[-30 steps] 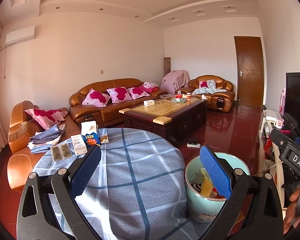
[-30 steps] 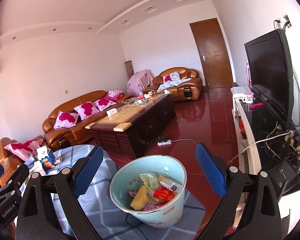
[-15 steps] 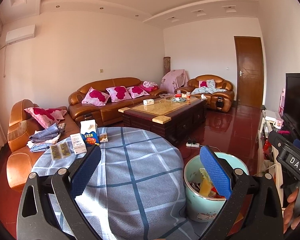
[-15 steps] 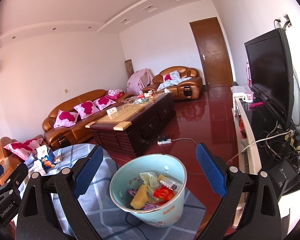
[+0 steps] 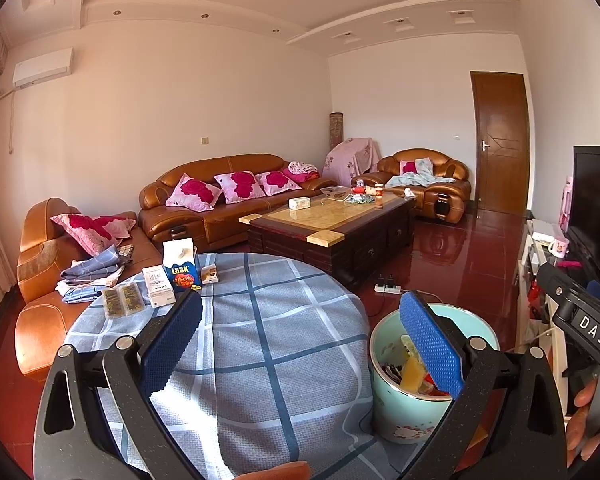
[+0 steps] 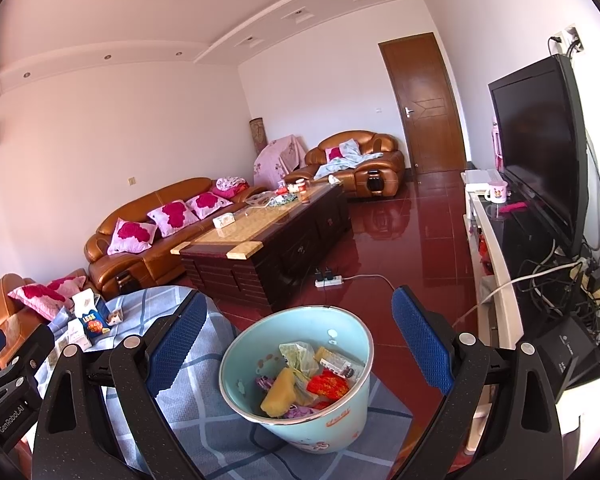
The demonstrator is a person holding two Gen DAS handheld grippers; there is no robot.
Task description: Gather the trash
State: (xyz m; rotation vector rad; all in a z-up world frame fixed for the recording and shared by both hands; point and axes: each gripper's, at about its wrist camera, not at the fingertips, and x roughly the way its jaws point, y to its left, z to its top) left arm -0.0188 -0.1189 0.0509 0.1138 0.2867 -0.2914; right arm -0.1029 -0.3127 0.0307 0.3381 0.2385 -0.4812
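Left wrist view shows the left tongs (image 5: 296, 344) held above the near edge of the round tabletop (image 5: 268, 320), its blue pads wide apart with nothing between them. They point level across the cloth toward the far left edge, where the trash lies: a carton (image 5: 180, 266) standing upright, a white box (image 5: 158, 286) just beside it on its left, two flat packets (image 5: 123, 300) further left, and a small box (image 5: 210, 274) on the carton's right. None of these is touched.

Right wrist view shows the right tongs (image 6: 296, 344) also spread apart and empty, hovering over the bin (image 6: 300, 380), which stands beside the right edge of the tabletop. The bin already holds wrappers and a yellow block, so part of the job looks done. The same pile (image 6: 90, 322) appears at the far left of this view, well apart from these tongs.

My reading is that this is the pause between drops, with the reach for the next piece about to start. The left tongs sit nearer the pile, so they seem the likelier to go. That move would call for travelling forward and left across the cloth, dipping, and closing on one item, probably the carton or the white box. The carton is tall and could tip if nudged.
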